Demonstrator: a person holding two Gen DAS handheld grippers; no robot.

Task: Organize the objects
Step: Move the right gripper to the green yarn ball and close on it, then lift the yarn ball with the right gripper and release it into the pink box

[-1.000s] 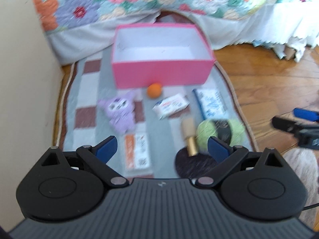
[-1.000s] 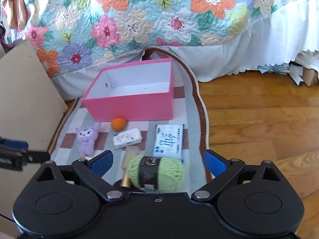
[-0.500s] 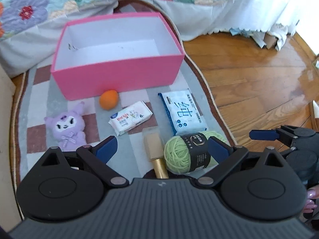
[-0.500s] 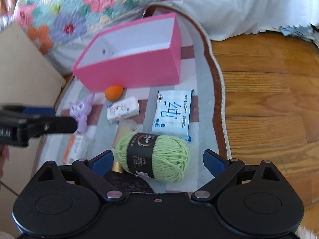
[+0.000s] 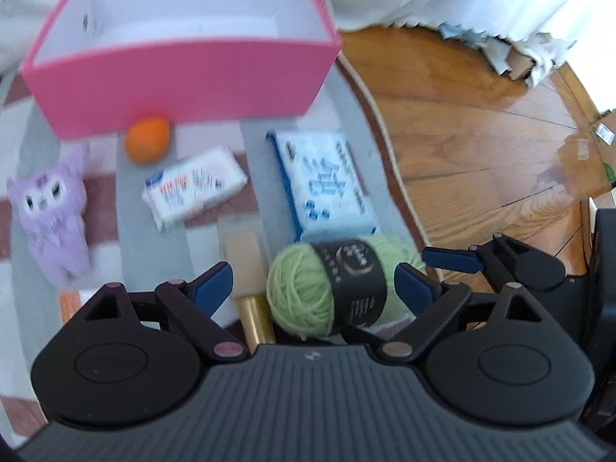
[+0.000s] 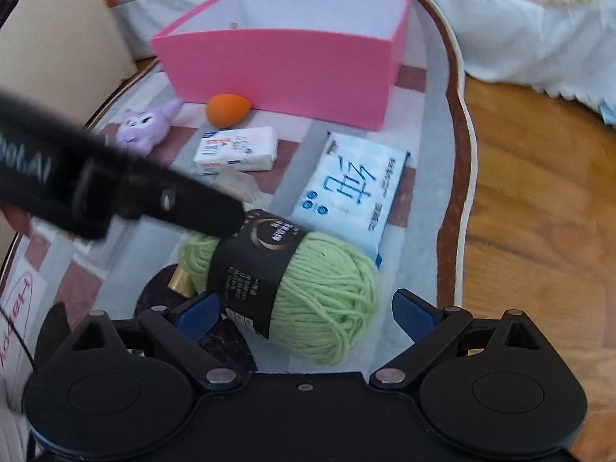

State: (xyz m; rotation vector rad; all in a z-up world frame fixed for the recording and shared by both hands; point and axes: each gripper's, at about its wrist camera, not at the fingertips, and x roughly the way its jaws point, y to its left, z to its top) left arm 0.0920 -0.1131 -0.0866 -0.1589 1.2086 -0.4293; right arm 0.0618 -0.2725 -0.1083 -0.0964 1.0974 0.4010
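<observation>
Green yarn ball (image 5: 331, 288) lies low centre in the left wrist view, between the wide left tongs (image 5: 312, 285), which have just been closing, not yet pressing; centre them. Right wrist view: right tongs (image 6: 304, 313) gape, empty, low centre by the yarn; pink box (image 6: 285, 73) waits upper centre

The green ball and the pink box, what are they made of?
The green ball looks like soft, matte yarn: wound strands show, with a black paper-like band around it. The pink box seems to be smooth cardboard: thin, flat walls, white inside.
</observation>
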